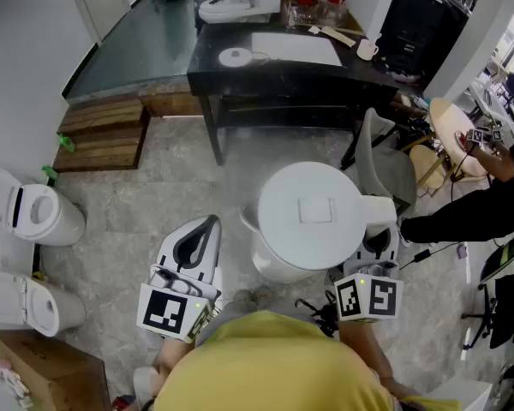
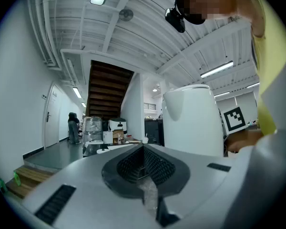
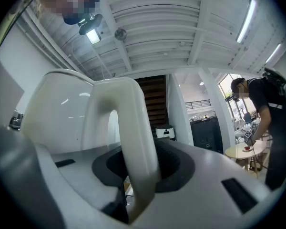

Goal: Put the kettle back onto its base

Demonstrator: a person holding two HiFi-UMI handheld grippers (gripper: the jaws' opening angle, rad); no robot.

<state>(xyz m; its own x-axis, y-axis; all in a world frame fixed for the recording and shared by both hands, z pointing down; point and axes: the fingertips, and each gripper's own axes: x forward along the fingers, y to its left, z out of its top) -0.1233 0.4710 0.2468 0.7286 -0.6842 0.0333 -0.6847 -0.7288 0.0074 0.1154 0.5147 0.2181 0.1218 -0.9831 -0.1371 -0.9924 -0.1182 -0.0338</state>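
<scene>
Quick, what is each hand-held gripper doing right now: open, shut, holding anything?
Left hand-held gripper: shut, empty.
Right hand-held gripper: shut on the handle of the white plastic kettle.

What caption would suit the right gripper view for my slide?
Right gripper clamps the handle of the white kettle.
</scene>
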